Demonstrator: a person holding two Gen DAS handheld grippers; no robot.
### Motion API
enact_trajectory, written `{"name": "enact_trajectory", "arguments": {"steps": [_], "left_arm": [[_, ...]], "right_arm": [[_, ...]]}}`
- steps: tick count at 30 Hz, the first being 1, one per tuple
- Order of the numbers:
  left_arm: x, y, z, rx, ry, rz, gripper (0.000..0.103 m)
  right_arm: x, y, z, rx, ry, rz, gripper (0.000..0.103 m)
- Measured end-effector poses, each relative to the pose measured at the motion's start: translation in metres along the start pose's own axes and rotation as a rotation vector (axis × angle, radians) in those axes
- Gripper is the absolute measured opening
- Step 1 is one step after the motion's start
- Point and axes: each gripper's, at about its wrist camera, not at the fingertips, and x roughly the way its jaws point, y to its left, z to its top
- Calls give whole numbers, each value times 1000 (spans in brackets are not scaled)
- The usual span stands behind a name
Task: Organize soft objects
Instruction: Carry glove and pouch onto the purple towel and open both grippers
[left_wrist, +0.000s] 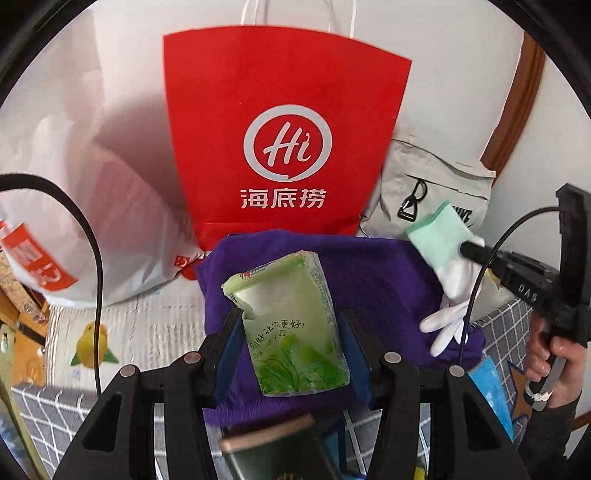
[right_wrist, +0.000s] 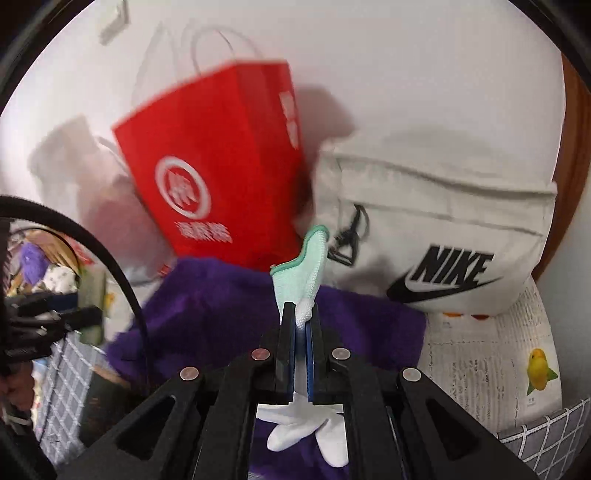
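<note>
My left gripper (left_wrist: 290, 325) is shut on a green tissue pack (left_wrist: 291, 325), held upright above a folded purple cloth (left_wrist: 369, 273). My right gripper (right_wrist: 301, 314) is shut on a mint-and-white work glove (right_wrist: 304, 269); its white fingers hang below the jaws. In the left wrist view the glove (left_wrist: 439, 251) hangs from the right gripper (left_wrist: 469, 251) over the purple cloth's right edge. The purple cloth (right_wrist: 207, 306) lies under both grippers.
A red paper bag (left_wrist: 284, 129) stands against the wall behind the cloth, a white plastic bag (left_wrist: 85, 221) to its left, a grey Nike bag (right_wrist: 443, 236) to its right. A grid-patterned basket (left_wrist: 40, 417) and a fruit-print quilt (left_wrist: 147, 325) are below.
</note>
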Motion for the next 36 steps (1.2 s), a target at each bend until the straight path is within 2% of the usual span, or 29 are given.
{"name": "enact_trajectory", "arguments": {"steps": [13,15,17,19,20,21,25,30,33,36], "left_arm": [[72,-2,25,12,94,-17,50],[83,-1,27,10,113,-8,50],[95,1,29,14,135,5,50],[106,2,28,25,162,24,50],[113,3,28,31,181,49,50],[118,4,28,36,192,67,50],[137,8,27,50,226,147,50],[143,-1,26,102,252,186,51],[135,-5,24,103,248,185,63],[118,-3,24,72,217,148,65]], "right_arm": [[70,-20,-24,-8,254,-47,8],[70,-20,-24,-8,255,-33,8],[67,-20,-22,-6,256,-25,13],[62,-18,-20,-5,248,-12,32],[57,-17,-17,-10,237,-10,38],[52,-15,-15,-18,222,-10,39],[35,-7,-8,-47,179,5,40],[20,-1,-5,-69,155,22,40],[15,2,-3,-65,150,30,41],[6,8,-2,-76,140,27,41]]}}
